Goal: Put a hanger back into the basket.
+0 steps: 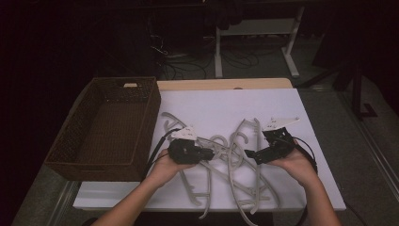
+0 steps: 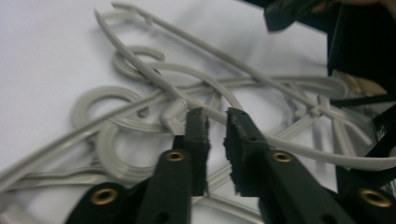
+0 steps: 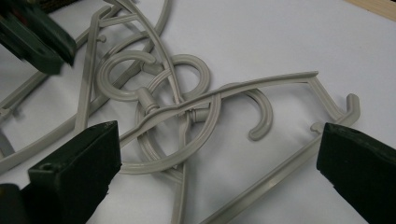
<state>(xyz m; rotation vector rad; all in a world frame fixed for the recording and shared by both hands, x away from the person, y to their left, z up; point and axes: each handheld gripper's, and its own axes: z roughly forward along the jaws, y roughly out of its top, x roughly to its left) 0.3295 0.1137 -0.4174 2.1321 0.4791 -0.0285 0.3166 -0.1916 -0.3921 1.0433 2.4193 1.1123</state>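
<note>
A tangled pile of several grey plastic hangers (image 1: 231, 165) lies on the white tabletop (image 1: 226, 103). My left gripper (image 1: 210, 153) is at the pile's left side. Its jaws (image 2: 216, 114) are almost shut, with a slim gap and nothing between them, just above a hanger arm (image 2: 299, 148) that crosses behind the tips. My right gripper (image 1: 249, 154) is on the pile's right side. It (image 3: 219, 128) stands wide open over the looped hanger hooks (image 3: 154, 100) without touching them.
A dark wicker basket (image 1: 94, 165) stands at the table's left, beside the pile, with a bare bottom. A bare wooden strip (image 1: 226, 84) shows along the table's far edge. White surface lies beyond the hangers. Cables and desk legs (image 1: 218, 52) are on the floor behind.
</note>
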